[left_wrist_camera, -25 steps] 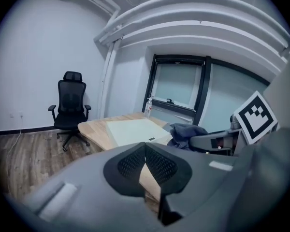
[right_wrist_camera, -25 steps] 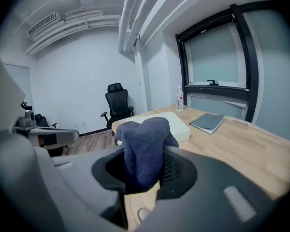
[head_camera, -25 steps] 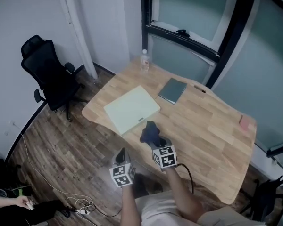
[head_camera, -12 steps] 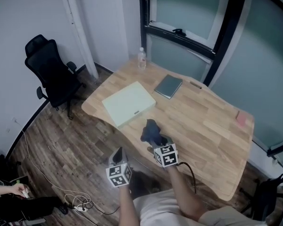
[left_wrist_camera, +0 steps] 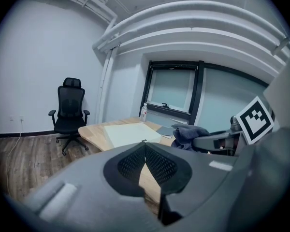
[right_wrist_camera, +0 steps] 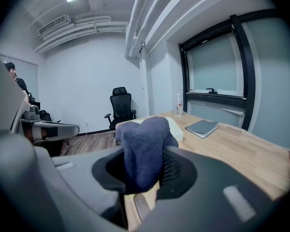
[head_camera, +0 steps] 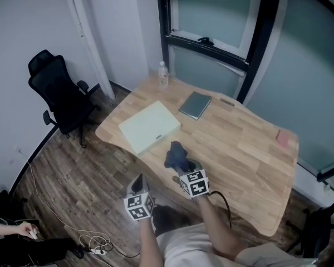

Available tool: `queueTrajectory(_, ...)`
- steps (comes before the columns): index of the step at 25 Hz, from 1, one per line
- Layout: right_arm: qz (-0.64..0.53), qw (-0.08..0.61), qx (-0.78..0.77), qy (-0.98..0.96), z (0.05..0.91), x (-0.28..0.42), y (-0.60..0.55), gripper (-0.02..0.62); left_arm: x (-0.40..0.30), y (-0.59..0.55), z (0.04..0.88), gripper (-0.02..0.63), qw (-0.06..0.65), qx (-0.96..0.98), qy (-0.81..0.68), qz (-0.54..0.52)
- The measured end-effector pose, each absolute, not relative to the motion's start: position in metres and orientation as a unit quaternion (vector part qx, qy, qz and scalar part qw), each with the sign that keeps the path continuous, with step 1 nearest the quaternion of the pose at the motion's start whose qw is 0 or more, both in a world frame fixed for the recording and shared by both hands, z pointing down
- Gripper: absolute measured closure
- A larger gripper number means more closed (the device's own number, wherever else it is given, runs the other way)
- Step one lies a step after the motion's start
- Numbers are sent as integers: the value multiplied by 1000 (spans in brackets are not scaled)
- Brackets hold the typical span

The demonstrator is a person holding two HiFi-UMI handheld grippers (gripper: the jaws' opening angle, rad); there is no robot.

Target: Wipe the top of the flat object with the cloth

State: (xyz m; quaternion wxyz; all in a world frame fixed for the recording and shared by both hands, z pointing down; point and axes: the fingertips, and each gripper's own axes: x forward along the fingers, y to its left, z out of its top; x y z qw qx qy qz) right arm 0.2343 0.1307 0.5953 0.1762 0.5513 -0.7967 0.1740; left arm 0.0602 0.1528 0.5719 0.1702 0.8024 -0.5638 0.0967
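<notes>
A pale green flat box [head_camera: 149, 127] lies on the left part of the wooden table [head_camera: 239, 154]; it also shows in the left gripper view [left_wrist_camera: 130, 132]. My right gripper [head_camera: 181, 164] is shut on a dark blue cloth [head_camera: 176, 154] [right_wrist_camera: 144, 146], held above the table's near edge, short of the box. The cloth bulges up between the jaws and also shows in the left gripper view [left_wrist_camera: 187, 134]. My left gripper [head_camera: 139, 185] hangs below the table edge over the floor, its jaws closed together with nothing between them [left_wrist_camera: 145, 164].
A grey notebook [head_camera: 195, 104] lies beyond the box. A water bottle [head_camera: 162, 74] stands at the far left corner. A pink item [head_camera: 282, 139] sits at the right edge. A black office chair [head_camera: 58, 96] stands left of the table. Cables [head_camera: 89, 241] lie on the floor.
The head view has shifted slightly, so table and box sit a little higher and further left. Both grippers hold about the same pose, the right still gripping the cloth.
</notes>
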Motion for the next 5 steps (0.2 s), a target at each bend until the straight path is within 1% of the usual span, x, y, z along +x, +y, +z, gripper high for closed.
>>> queueTrajectory(5,172,177,553,-796,594,237,125,471,64,147,571,598,169,805,-559,101)
